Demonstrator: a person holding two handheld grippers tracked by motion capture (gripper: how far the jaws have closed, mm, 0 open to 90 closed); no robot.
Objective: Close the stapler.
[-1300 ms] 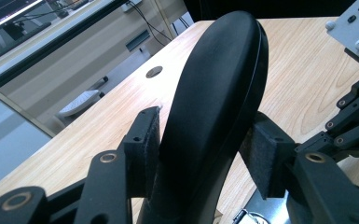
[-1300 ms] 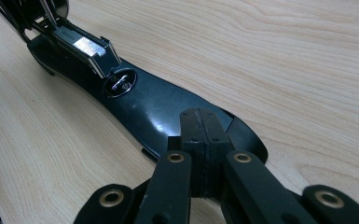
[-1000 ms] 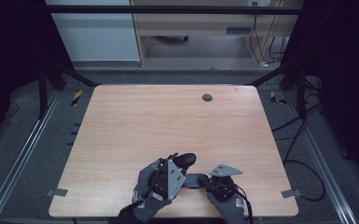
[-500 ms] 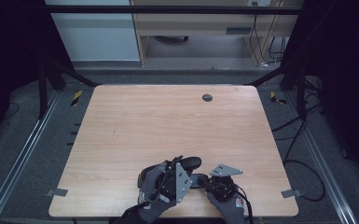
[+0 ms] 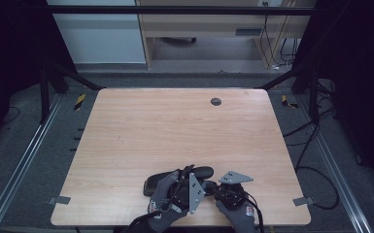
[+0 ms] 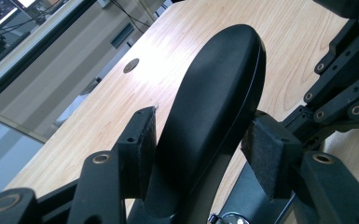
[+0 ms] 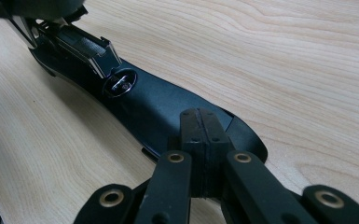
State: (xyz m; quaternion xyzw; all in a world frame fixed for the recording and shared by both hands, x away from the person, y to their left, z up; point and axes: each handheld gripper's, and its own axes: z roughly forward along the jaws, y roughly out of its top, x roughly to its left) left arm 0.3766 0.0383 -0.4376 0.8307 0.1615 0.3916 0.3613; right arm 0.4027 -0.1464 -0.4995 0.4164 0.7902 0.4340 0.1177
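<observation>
Stapler [image 5: 179, 177] is lying on the table [image 5: 141, 126], well away from the cable hole [image 5: 216, 101] on the person's side and slightly left of it. Its top arm is sitting lower, further from the hole, than a second ago. Left gripper [image 6: 207, 142] is sinking with it; its jaws have just been opening and are now spread, the arm between the pads, one pad looking clear of it. Right gripper [image 7: 199, 126] is pressed together over the stapler's base end, opposite the hole. This looks like the stapler being closed and let go.
</observation>
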